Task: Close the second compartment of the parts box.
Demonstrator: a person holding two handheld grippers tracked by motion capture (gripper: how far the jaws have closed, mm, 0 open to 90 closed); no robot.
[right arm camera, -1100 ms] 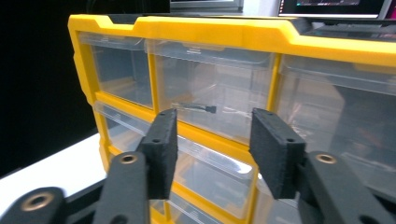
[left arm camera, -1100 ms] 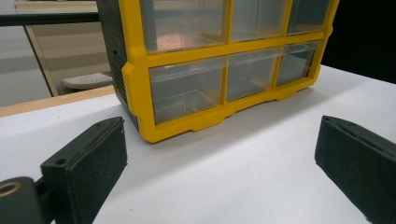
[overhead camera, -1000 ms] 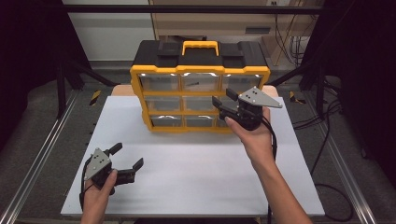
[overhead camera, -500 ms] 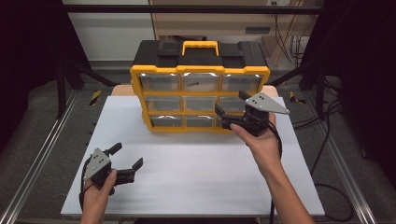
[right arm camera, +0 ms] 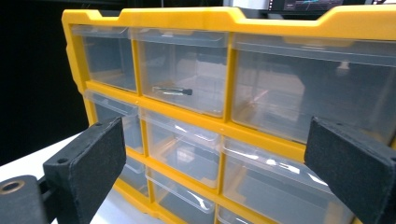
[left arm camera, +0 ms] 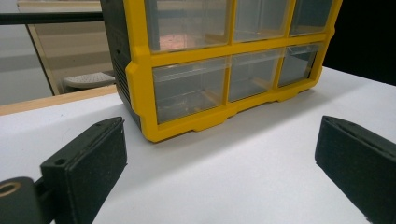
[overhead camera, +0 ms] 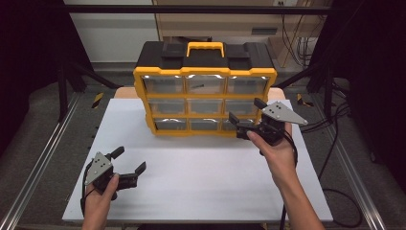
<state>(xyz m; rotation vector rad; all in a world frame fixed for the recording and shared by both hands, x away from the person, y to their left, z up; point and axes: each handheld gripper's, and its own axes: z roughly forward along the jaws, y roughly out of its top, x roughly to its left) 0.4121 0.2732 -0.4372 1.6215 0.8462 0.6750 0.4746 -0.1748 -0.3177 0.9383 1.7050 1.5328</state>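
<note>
1. The organizer (overhead camera: 205, 91) stands upright at the far middle of the white table (overhead camera: 201, 191). It has a yellow frame, a black top and a yellow handle (overhead camera: 205, 48).
2. Its front holds nine clear drawers in three rows of three, all pushed in.
3. The top middle drawer (right arm camera: 184, 70) holds one small dark rod (right arm camera: 173, 90), lying flat near the drawer's front.
4. The other drawers look empty as far as the clear fronts show. The bottom row is partly hidden in the right gripper view and glare blurs some fronts.
5. The right gripper (overhead camera: 246, 118) is at the organizer's lower right corner, in front of the bottom right drawer (overhead camera: 233, 125). Whether it touches the frame I cannot tell.
6. Its jaws have just been opening and now stand wide apart with nothing between them. In its own view they frame the drawers from close by.
7. The left gripper (overhead camera: 128, 161) rests on the near left of the table, well apart from the organizer. Its jaws are spread wide, with only bare table between them.
8. In the left gripper view the organizer's lower left corner (left arm camera: 154, 133) sits on the table ahead of the jaws.
</note>
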